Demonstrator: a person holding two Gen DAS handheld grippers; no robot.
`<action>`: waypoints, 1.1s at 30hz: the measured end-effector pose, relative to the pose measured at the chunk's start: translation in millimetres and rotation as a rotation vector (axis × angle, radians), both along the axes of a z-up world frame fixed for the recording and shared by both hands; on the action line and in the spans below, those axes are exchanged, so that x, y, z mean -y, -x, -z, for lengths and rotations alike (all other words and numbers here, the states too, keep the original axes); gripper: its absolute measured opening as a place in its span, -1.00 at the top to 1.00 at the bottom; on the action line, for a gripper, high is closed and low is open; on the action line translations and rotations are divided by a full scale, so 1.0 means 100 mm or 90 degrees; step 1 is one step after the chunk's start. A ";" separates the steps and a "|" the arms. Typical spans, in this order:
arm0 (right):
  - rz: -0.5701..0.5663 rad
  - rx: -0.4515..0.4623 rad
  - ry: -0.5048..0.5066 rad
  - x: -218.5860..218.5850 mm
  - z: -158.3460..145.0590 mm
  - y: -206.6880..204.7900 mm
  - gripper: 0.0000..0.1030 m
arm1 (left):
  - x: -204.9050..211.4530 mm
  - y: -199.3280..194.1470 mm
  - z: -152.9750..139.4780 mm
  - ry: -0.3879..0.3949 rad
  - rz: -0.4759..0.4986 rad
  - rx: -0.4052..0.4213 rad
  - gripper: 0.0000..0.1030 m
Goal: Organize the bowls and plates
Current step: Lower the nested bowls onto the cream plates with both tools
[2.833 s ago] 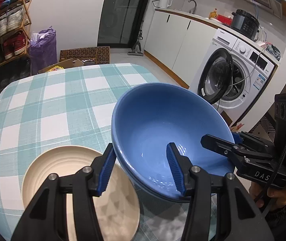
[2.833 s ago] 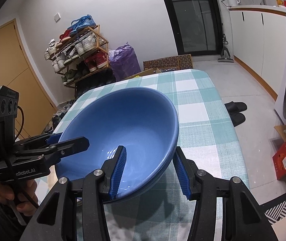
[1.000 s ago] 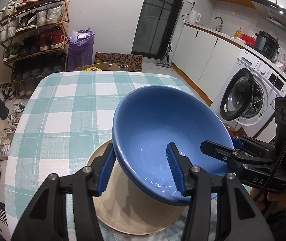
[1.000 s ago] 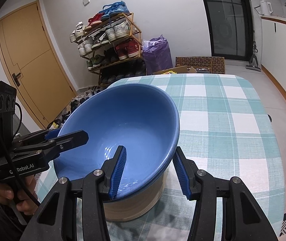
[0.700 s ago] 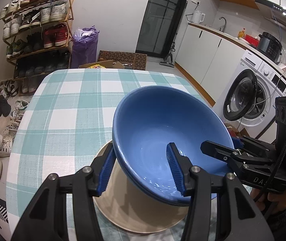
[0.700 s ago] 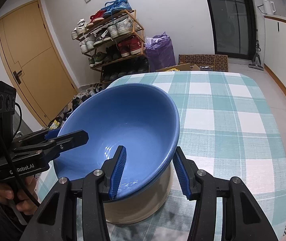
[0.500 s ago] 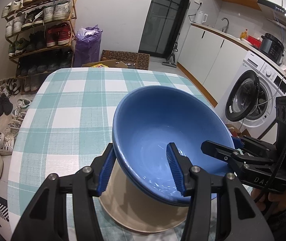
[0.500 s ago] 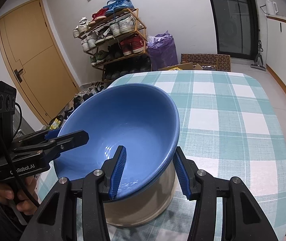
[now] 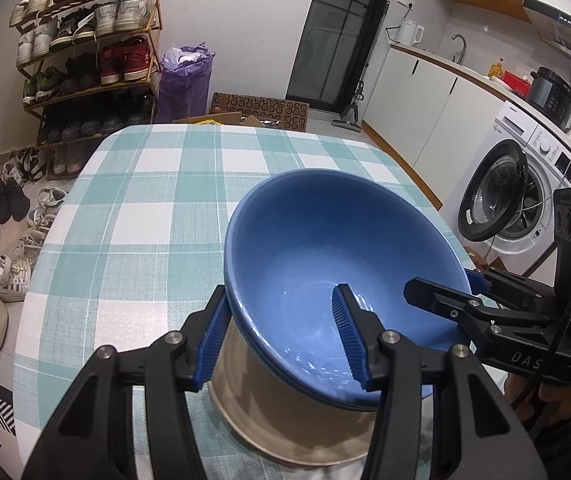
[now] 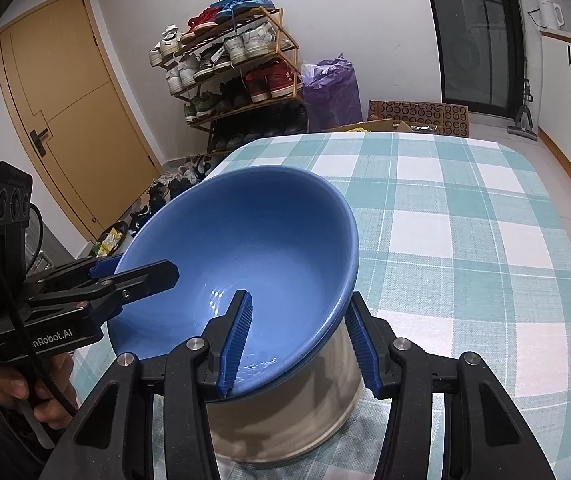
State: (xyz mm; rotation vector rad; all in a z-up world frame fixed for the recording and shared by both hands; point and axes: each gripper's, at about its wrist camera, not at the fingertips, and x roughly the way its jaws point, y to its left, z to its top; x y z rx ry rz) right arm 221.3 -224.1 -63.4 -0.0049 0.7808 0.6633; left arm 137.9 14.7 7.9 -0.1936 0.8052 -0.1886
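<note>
A: Where's the load?

B: Blue bowl (image 9: pixel 337 264) is up off the table (image 9: pixel 157 208), over the cream plate (image 10: pixel 285 412) at the near edge. My left claw (image 9: pixel 281 336) and right claw (image 10: pixel 297 340) each straddle its rim, one finger inside, one outside. Looks clamped.

A: Biggest risk?

B: Bowl's tilted. If one claw slackens or my hands drift apart, it slides out and cracks on the plate.

A: Smaller?

B: It lands off-centre and rocks.
</note>
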 end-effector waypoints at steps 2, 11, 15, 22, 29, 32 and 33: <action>-0.002 -0.002 0.001 -0.01 0.01 -0.01 0.03 | 0.00 -0.01 0.03 -0.002 0.000 0.000 0.01; -0.005 0.008 0.013 -0.06 0.07 -0.03 0.03 | -0.03 -0.04 0.09 -0.007 -0.004 -0.001 0.01; -0.004 0.010 0.014 -0.07 0.08 -0.06 0.03 | -0.03 -0.07 0.09 -0.009 -0.005 0.001 0.01; -0.005 0.012 0.015 -0.09 0.07 -0.06 0.03 | -0.02 -0.07 0.10 -0.017 -0.005 0.003 0.01; -0.008 0.011 0.015 -0.08 0.07 -0.05 0.00 | -0.02 -0.07 0.10 -0.024 -0.004 0.001 -0.03; -0.012 0.015 0.017 -0.07 0.05 -0.04 -0.09 | -0.01 -0.04 0.09 -0.037 -0.006 0.005 -0.23; -0.013 0.018 0.021 -0.07 0.05 -0.03 -0.16 | 0.00 -0.02 0.08 -0.044 -0.009 0.009 -0.33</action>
